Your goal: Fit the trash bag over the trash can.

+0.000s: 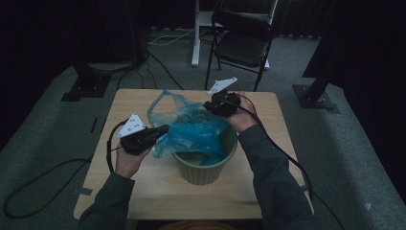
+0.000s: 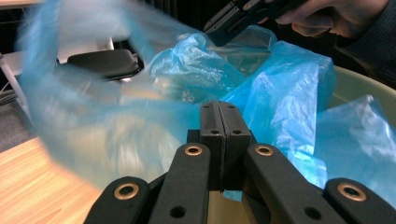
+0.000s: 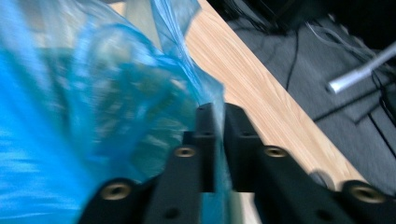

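Observation:
A thin blue plastic bag [image 1: 191, 129] is draped over and into a green bucket [image 1: 201, 172] on a wooden table [image 1: 143, 191]. My left gripper [image 1: 165, 129] is at the bag's left edge. In the left gripper view its jaws [image 2: 219, 109] are pressed together, with blue film [image 2: 289, 88] around and under them. My right gripper [image 1: 210, 106] is at the bag's far right side, above the bucket's back rim. In the right gripper view its jaws [image 3: 215, 109] are pinched on a fold of the bag [image 3: 93, 116]. The bag is stretched between the two grippers.
A black folding chair [image 1: 242, 43] and a white post [image 1: 195, 33] stand on the grey carpet beyond the table. Cables run across the floor and from both grippers. Bare tabletop [image 3: 252, 88] lies right of the bag.

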Tool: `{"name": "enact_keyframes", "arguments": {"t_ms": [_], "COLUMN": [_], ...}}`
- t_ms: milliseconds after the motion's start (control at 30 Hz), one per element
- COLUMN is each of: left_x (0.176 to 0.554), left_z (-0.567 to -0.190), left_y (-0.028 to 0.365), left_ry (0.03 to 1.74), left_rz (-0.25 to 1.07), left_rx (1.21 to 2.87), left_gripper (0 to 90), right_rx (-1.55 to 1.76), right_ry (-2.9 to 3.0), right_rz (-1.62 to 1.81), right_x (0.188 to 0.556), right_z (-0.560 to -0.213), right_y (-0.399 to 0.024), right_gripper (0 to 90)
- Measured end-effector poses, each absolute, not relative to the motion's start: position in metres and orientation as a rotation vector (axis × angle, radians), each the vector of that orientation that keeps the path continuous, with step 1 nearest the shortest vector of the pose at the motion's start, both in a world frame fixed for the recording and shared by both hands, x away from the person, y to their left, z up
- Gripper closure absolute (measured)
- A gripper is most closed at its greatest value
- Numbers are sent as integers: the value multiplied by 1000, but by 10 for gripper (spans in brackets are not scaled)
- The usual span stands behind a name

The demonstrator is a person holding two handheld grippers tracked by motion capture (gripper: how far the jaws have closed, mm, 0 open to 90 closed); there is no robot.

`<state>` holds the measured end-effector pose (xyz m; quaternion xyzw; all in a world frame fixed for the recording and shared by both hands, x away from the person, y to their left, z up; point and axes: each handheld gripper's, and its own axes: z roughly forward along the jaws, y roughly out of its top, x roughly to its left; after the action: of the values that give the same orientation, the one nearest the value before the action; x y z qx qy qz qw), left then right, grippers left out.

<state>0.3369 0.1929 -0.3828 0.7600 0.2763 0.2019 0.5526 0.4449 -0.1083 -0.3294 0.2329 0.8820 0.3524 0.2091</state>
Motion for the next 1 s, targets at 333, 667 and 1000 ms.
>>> {"name": "enact_keyframes", "arguments": {"t_ms": [333,667,1000], "left_x": [335,336,346], "left_z": [-387,-385,-370], "left_y": [209,216,208], "left_ry": [698,719,737], "left_rz": [484,498,527], "left_rx": [1789,1777,1751], "left_gripper": [894,882,695], "right_rx": [806,873,853], "right_ry": [2412,2361,2360], "right_rz": [905,912,958], "right_x": [447,438,434], "right_z": [-342,-342,-343], "right_y": [-145,-178,-181], "right_gripper": [900,900,900]}}
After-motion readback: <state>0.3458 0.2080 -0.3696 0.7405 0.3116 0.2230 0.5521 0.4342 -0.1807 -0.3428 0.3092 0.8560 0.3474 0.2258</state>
